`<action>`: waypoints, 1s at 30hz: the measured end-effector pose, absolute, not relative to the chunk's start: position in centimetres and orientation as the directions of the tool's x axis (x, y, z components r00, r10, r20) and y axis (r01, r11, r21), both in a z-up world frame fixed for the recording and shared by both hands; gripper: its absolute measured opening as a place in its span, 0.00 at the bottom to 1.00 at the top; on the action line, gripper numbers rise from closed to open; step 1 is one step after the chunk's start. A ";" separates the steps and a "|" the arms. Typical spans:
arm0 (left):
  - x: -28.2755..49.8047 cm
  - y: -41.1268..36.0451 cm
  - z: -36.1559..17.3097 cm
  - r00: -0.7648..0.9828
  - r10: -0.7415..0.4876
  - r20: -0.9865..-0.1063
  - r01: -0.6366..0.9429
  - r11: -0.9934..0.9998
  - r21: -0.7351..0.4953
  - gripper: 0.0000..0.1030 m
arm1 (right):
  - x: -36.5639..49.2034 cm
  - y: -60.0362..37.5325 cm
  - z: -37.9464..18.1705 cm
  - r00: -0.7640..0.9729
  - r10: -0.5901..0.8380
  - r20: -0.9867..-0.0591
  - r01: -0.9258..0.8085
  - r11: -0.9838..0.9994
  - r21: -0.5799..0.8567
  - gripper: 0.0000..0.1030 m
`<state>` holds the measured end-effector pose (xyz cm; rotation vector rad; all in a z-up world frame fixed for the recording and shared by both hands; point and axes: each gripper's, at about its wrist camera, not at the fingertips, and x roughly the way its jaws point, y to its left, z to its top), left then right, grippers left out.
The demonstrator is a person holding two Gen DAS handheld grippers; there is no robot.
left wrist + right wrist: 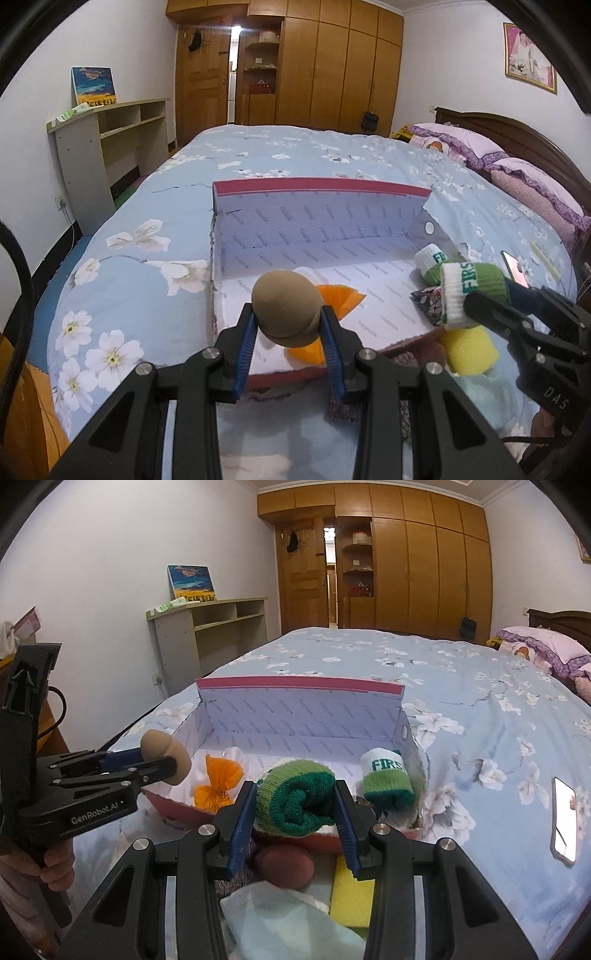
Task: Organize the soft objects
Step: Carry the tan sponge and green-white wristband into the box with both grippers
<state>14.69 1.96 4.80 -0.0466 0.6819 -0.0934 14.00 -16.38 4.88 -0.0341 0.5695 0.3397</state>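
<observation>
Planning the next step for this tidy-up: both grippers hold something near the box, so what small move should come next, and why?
Probably carry both a little further forward over the box and release. The left gripper holds the tan sponge and the right gripper the rolled green sock, both at its near edge.

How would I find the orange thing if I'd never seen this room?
Look at the big bed with the blue flowered quilt, then at the open red-edged cardboard box lying on it. Inside, near the box's left front corner, lies a bright orange scrunched cloth bundle beside something white. It is the only orange thing there; the rolled green-and-white knitted sock lies at the box's other end.
</observation>
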 end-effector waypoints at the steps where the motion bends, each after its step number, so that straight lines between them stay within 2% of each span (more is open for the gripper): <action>1: 14.9 1.9 4.7 0.772 -0.102 -0.627 0.072 0.995 -0.073 0.35 | 14.2 -16.3 4.8 0.787 0.307 -0.535 -0.326 0.943 0.061 0.41; 16: 18.8 2.4 1.5 0.751 -0.094 -0.654 0.050 0.995 -0.086 0.37 | 17.4 -15.3 2.3 0.763 0.301 -0.572 -0.317 0.945 0.075 0.41; 30: 21.4 2.4 0.6 0.795 0.002 -0.607 0.025 0.999 0.037 0.37 | 18.4 -14.8 0.3 0.726 0.309 -0.614 -0.312 0.944 0.106 0.41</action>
